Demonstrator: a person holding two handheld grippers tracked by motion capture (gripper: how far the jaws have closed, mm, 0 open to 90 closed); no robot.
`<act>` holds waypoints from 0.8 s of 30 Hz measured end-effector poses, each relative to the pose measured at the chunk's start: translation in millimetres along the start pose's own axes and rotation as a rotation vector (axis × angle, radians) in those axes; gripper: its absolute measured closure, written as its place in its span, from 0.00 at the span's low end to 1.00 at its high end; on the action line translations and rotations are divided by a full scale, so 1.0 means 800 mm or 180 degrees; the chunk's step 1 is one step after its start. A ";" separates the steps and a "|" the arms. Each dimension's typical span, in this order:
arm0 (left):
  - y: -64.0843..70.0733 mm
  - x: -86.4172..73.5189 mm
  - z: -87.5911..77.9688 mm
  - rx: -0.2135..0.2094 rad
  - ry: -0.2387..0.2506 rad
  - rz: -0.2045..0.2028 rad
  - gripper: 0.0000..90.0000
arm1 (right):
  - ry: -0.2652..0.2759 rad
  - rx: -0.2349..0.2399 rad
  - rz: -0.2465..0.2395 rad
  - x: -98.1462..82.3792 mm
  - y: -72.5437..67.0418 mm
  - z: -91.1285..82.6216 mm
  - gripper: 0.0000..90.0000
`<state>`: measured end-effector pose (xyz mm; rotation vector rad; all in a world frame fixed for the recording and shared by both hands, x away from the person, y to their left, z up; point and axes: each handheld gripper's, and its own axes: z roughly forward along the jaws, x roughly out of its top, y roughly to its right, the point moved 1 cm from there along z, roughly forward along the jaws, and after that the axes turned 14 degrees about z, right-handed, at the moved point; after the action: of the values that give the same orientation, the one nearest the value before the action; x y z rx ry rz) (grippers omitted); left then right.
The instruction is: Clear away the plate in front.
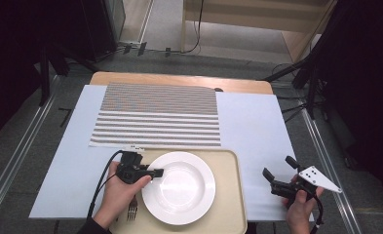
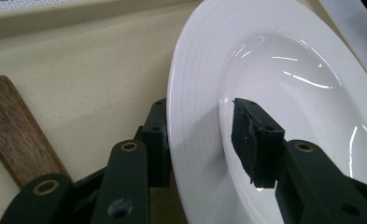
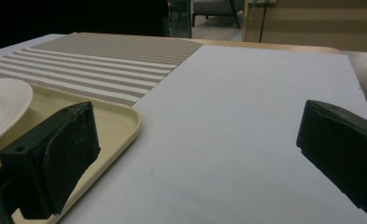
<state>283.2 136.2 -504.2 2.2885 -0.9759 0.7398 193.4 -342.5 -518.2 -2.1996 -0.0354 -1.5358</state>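
The plate [image 1: 178,187] is plain glossy white, round, with a broad rim ringed by faint concentric ridges and a shallow well that throws back bright streaks of light. It lies flat on the beige tray [image 1: 230,204], filling most of the tray's width, with the tray's far edge just beyond it. A fork [image 1: 132,209] with a wooden handle [image 2: 17,130] lies on the tray just left of the plate.

The left gripper [image 1: 152,173] sits at the plate's left rim. Its 2 jaws straddle that rim, 1 outside and 1 over the well, partly apart with gaps showing between pads and china, so they grip nothing.

The right gripper [image 1: 279,170] is well to the right of the plate, off the tray, above the white sheet [image 1: 257,126]; its jaws stand wide apart with nothing between them.

Beyond the plate, past the tray's far edge, lies a striped placemat [image 1: 157,114].
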 end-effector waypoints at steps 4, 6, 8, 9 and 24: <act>0.002 0.003 -0.007 0.0003 0.0152 0.0036 0.53 | -0.0003 -0.0005 0.0006 0.000 0.000 0.000 0.00; 0.001 0.005 -0.012 0.0006 0.0240 0.0046 0.50 | -0.0003 -0.0006 0.0006 0.000 0.000 0.000 0.00; 0.001 0.006 -0.017 0.0034 0.0317 0.0076 0.46 | -0.0005 -0.0009 -0.0001 0.000 0.000 0.000 0.00; 0.001 0.006 -0.019 0.0044 0.0371 0.0092 0.44 | -0.0005 -0.0010 0.0001 0.000 0.000 0.000 0.00; -0.013 -0.003 -0.058 0.0178 0.1148 0.0340 0.00 | -0.0011 -0.0015 -0.0016 0.000 -0.001 0.000 0.00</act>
<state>277.1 173.5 -475.6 2.0600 -0.9187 1.1893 193.5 -341.8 -518.2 -2.2073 -0.0385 -1.5363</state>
